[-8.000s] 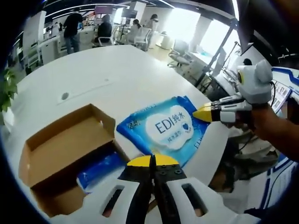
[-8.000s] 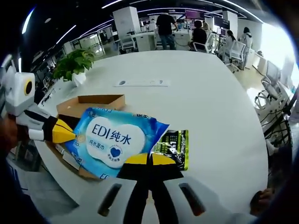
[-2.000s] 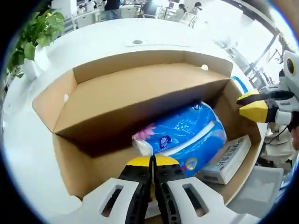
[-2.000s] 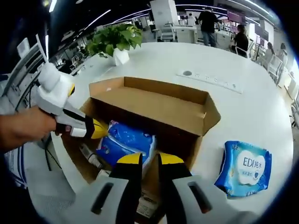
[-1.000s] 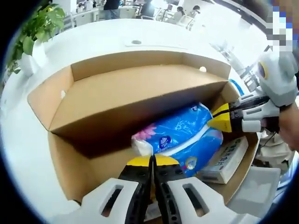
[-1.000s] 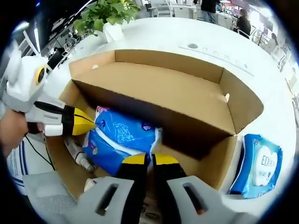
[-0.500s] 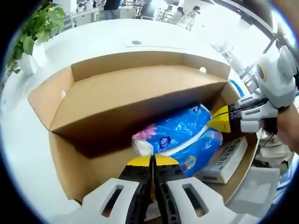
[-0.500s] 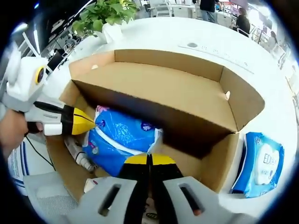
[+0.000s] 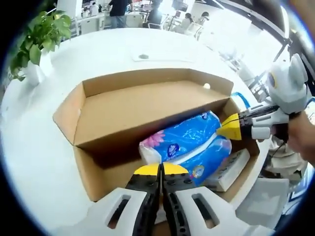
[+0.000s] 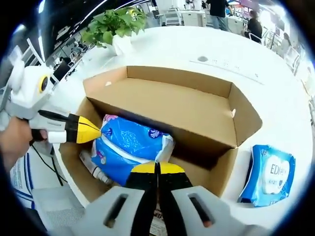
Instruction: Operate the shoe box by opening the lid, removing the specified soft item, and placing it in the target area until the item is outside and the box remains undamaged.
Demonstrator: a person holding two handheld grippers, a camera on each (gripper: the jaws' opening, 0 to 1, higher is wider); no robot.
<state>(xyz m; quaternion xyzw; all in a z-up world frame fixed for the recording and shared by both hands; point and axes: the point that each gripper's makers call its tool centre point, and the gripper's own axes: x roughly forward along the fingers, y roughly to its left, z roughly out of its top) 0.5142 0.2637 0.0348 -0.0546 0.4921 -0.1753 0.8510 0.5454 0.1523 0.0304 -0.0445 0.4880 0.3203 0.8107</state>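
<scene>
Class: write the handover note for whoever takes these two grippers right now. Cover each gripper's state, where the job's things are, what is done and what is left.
Left gripper: jaws shut on one end of the blue tissue pack.
Right gripper: jaws shut on the pack's other end.
Shoe box: on the white table, lid open and standing up behind; no damage visible. The pack is between the grippers, inside the box, above a small white carton.
Done: lid opened; a blue wet-wipes pack already lies on the table beside the box.
Left: lift the tissue pack clear of the walls and set it on the table.
</scene>
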